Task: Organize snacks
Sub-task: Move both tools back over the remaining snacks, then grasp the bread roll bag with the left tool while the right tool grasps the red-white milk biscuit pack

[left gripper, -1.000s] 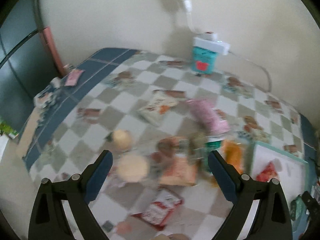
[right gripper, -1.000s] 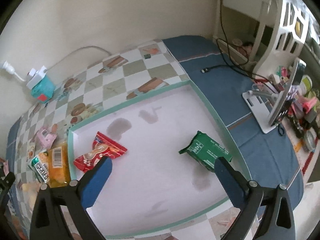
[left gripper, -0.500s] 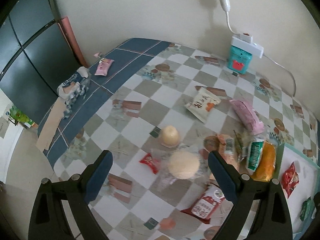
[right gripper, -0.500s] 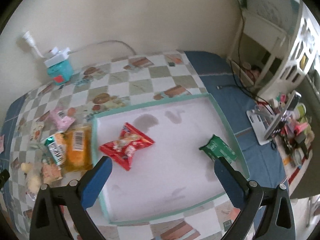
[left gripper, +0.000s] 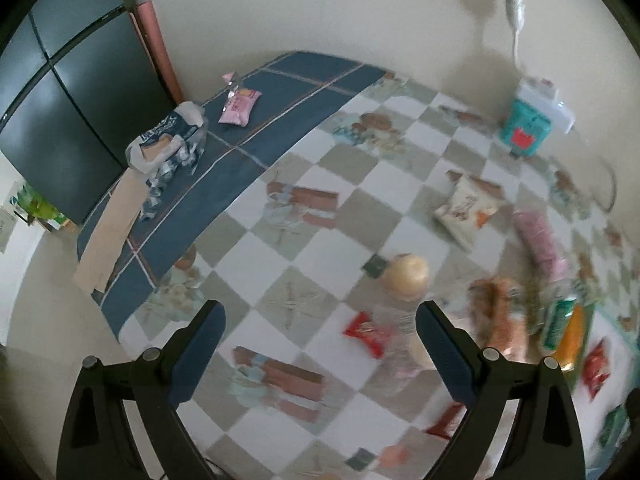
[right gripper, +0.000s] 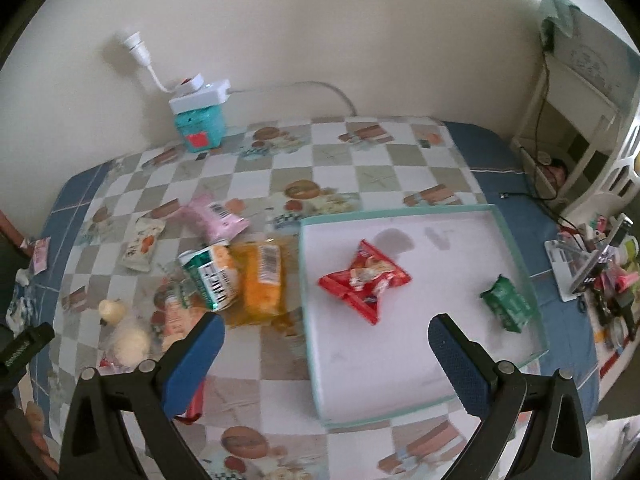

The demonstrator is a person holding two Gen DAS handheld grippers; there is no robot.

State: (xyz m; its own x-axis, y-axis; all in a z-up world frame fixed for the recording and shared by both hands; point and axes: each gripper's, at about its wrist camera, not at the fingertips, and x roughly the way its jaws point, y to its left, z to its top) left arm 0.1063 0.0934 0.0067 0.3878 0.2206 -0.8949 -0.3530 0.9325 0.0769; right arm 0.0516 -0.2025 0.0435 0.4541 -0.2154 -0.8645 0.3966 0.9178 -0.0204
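Note:
A white tray with a teal rim (right gripper: 516, 240) lies on the checked table and holds a red packet (right gripper: 366, 280) and a green packet (right gripper: 507, 307). Left of it lie an orange packet (right gripper: 264, 278), a green-white packet (right gripper: 208, 278), a pink packet (right gripper: 212, 220) and a white packet (right gripper: 140, 244). My right gripper (right gripper: 326, 354) is open and empty above the tray's near left part. My left gripper (left gripper: 320, 342) is open and empty above the table, near a small red packet (left gripper: 366, 334) and a round bun (left gripper: 406, 276).
A teal box with a white power strip (right gripper: 200, 120) stands by the wall. A pink packet (left gripper: 239, 106) and a crumpled bag (left gripper: 168, 148) lie on the blue cloth at the left. A cluttered rack (right gripper: 592, 264) is at the right edge. A dark cabinet (left gripper: 60, 120) stands left.
Both grippers have pulled back and turned left. The left view now shows more of the table's left end; the right view now shows the snack pile left of the tray.

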